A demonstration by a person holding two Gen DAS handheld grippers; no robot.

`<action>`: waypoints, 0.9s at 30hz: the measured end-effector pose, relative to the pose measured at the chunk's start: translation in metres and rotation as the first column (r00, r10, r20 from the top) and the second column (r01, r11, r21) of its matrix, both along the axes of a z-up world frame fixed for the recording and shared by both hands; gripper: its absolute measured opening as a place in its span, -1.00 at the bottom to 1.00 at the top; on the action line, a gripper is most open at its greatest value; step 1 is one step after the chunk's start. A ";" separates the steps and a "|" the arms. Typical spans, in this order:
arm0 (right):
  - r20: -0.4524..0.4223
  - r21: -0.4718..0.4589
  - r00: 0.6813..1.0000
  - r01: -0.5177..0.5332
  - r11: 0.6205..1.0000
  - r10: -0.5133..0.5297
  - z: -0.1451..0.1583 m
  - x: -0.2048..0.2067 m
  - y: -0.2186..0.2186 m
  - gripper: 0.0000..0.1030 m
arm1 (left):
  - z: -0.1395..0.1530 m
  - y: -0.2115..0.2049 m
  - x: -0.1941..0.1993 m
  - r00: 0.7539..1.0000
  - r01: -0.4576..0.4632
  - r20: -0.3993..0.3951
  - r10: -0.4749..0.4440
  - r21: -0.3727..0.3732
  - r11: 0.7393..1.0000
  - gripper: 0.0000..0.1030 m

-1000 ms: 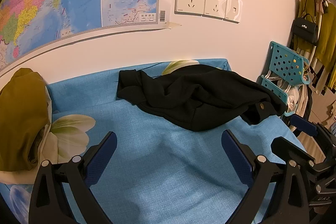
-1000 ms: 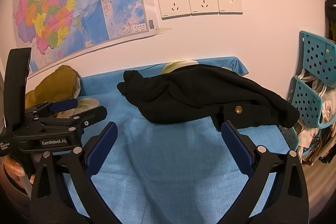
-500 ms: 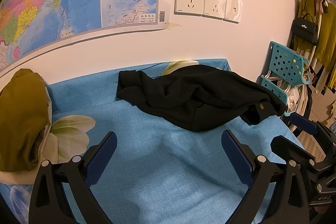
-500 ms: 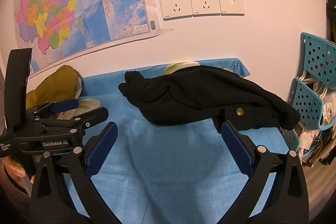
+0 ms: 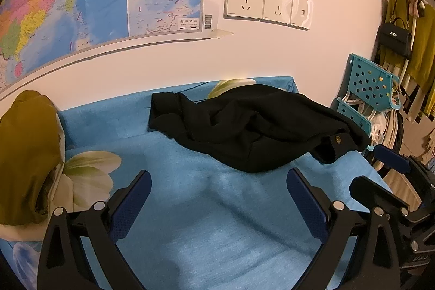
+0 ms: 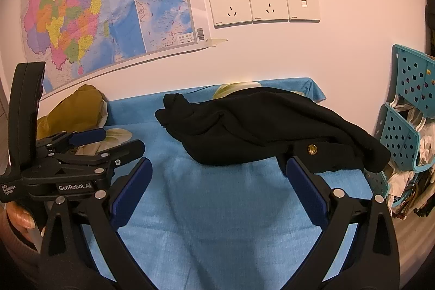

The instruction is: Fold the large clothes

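Observation:
A crumpled black garment point(image 5: 252, 127) with a brass button lies at the back of the blue cloth-covered table point(image 5: 217, 222), near its right edge; it also shows in the right wrist view point(image 6: 261, 124). My left gripper point(image 5: 218, 186) is open and empty, above the cloth in front of the garment. My right gripper point(image 6: 218, 175) is open and empty, with its right fingertip close to the garment's near edge by the button point(image 6: 311, 149). The left gripper also shows at the left of the right wrist view point(image 6: 103, 143).
An olive garment point(image 5: 24, 159) is heaped at the table's left. A teal perforated rack point(image 5: 369, 97) stands just off the right edge, with hanging clothes and a black bag point(image 5: 394, 37) behind it. A wall with a map point(image 6: 103, 10) and sockets point(image 6: 261, 4) backs the table.
Both grippers have edged slightly forward and the right view has shifted a little. The jaws stay open and the black garment has not moved.

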State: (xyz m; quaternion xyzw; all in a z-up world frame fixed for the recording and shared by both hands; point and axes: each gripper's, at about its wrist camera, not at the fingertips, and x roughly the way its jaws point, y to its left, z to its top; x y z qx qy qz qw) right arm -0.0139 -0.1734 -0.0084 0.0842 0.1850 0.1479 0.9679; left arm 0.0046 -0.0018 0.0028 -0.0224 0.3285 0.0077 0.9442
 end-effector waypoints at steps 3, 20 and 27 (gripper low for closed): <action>0.000 -0.003 1.000 -0.004 1.000 0.004 0.001 0.003 0.000 0.89 | -0.001 0.000 0.002 1.000 0.001 -0.012 -0.001 -0.013 1.000 0.87; -0.059 -0.188 0.996 -0.075 0.979 0.065 0.005 0.085 0.017 0.76 | -0.023 0.046 0.045 0.994 -0.093 -0.059 0.090 -0.060 0.994 0.87; -0.112 -0.369 0.989 -0.134 0.920 0.099 0.006 0.158 0.046 0.75 | -0.042 0.076 0.056 0.981 -0.160 -0.119 0.151 -0.070 0.985 0.87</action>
